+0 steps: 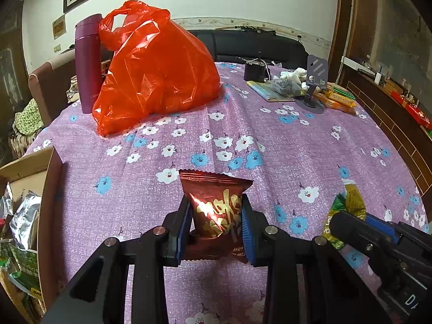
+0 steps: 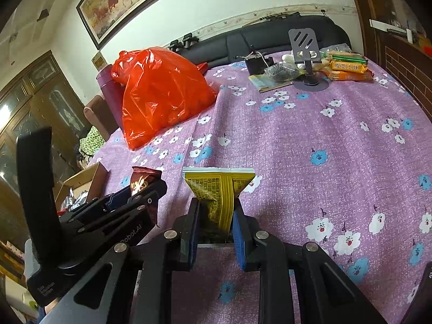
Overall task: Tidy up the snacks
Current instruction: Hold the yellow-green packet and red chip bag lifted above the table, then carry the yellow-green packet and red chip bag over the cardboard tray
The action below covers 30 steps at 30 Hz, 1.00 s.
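Observation:
My left gripper [image 1: 216, 210] is shut on a dark red snack packet [image 1: 216, 205] with gold lettering, held above the purple flowered tablecloth [image 1: 243, 124]. My right gripper [image 2: 216, 213] is shut on a yellow and green snack packet [image 2: 220, 189], also held above the cloth. In the left wrist view the right gripper [image 1: 348, 216] shows at lower right with its yellow-green packet [image 1: 351, 197]. In the right wrist view the left gripper [image 2: 140, 191] shows at lower left with the red packet [image 2: 143, 181]. A cardboard box [image 1: 40, 167] with several snack bags stands at the table's left edge.
A full red plastic bag [image 1: 154, 73] and a purple flask [image 1: 87, 62] stand at the back left. At the back right are a grey phone stand [image 1: 314, 78], orange biscuit packs [image 1: 340, 98], a dark box [image 1: 255, 71] and papers. A black sofa [image 1: 256, 46] is behind the table.

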{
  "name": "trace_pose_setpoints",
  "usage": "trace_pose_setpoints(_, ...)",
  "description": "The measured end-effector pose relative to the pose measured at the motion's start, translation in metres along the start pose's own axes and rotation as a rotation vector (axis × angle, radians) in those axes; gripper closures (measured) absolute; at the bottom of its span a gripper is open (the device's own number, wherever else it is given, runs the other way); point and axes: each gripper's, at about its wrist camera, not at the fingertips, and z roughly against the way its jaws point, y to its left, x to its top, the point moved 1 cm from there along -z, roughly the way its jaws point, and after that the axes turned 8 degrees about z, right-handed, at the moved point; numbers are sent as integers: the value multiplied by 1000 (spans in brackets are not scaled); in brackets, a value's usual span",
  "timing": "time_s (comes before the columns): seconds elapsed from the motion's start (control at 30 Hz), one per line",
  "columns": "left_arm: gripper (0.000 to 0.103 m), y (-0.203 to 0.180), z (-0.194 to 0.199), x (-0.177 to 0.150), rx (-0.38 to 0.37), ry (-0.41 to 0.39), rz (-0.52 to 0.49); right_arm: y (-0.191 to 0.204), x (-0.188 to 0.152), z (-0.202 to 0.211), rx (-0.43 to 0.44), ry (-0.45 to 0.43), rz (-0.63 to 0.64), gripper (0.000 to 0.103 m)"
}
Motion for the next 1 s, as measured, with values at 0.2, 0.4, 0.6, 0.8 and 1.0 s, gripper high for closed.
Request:
trace_pose_setpoints(0.2,71,-3,16,3,16,-26,-9,-2,2,3,-6,-16,-3,79)
trace_pose_setpoints(0.4,71,7,43,1,36,-47,0,1,3,9,5,-44,1,79)
trace_pose_setpoints(0.6,71,36,69,-3,62,-50,36,14,2,13,88,-64,18,79)
trace_pose_setpoints(0.8,71,85,94,-8,111,-61,110,47,-1,18,202,-59,90,79)
trace_pose_setpoints(1.0,70,141,115,-15,179,-85,186,91,-9,19,330,1,130,78)
